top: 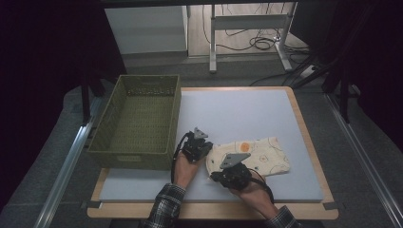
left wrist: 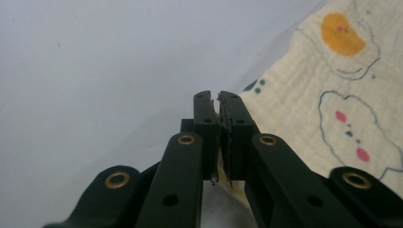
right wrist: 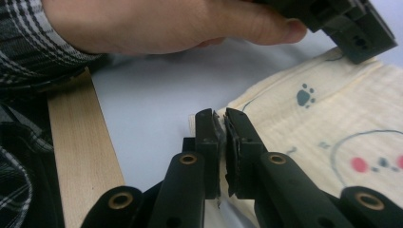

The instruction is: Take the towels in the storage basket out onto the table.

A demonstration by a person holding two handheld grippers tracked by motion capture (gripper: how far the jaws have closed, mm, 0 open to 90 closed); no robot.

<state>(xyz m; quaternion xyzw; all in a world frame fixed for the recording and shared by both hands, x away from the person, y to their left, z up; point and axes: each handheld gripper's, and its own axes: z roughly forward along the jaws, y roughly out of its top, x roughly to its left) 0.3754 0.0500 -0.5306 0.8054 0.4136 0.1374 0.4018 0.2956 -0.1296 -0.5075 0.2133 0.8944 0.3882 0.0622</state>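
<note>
On the cloth (top: 252, 154), both grippers' fingers seemingly pinch corners.

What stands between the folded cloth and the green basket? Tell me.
Nothing visible does. The patterned cloth lies on the grey mat just right of the green basket, both grippers, left and right, pinching its near-left edge; only bare mat and the basket's wall lie between.
</note>
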